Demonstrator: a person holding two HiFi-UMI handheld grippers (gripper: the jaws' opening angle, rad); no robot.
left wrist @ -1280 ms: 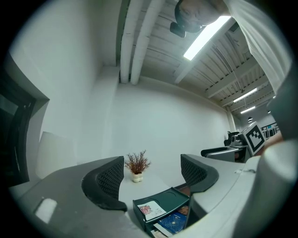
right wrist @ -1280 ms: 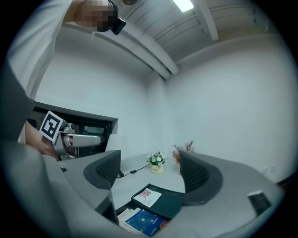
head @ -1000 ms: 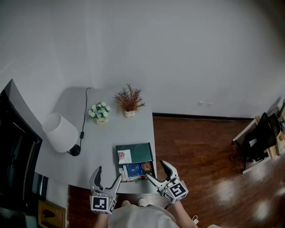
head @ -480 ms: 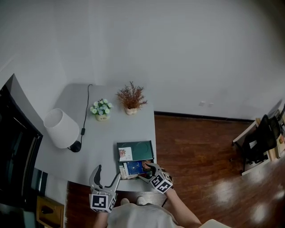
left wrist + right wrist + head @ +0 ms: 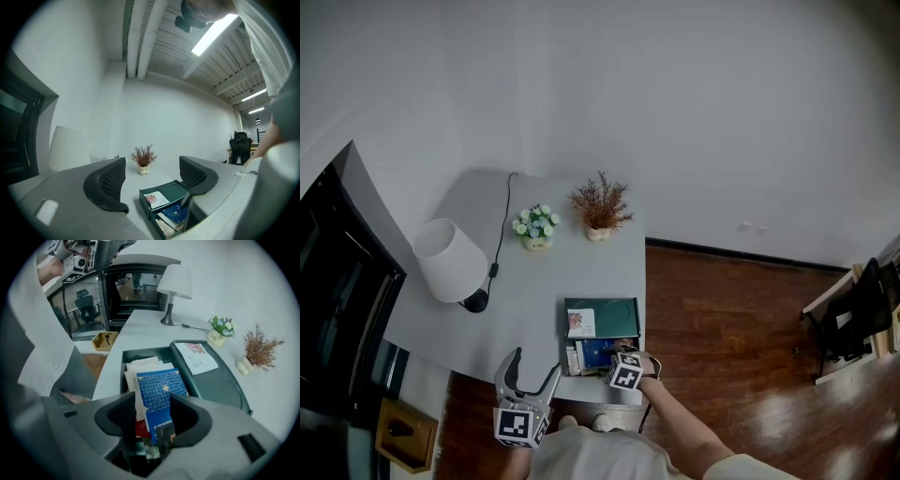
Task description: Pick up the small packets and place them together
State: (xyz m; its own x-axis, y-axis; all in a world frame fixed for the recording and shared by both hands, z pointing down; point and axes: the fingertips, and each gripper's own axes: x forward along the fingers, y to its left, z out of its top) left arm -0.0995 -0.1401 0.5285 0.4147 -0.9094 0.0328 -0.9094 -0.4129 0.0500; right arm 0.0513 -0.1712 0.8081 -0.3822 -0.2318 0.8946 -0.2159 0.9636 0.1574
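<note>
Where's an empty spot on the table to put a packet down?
The bare table between the lamp and the green box is free, and so is the strip between the box and the flowers. The box's open compartment is crowded with packets.

Blue packet (image 5: 158, 390) with grid lines, flat on top of white packets (image 5: 142, 367) in the open green drawer (image 5: 145, 352). White packet with pink picture (image 5: 198, 356), flat on the green top (image 5: 220, 385).

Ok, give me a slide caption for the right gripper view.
Right gripper, jaws just now closing around a blue grid-patterned packet in the dark green tray on the pale grey table.
</note>
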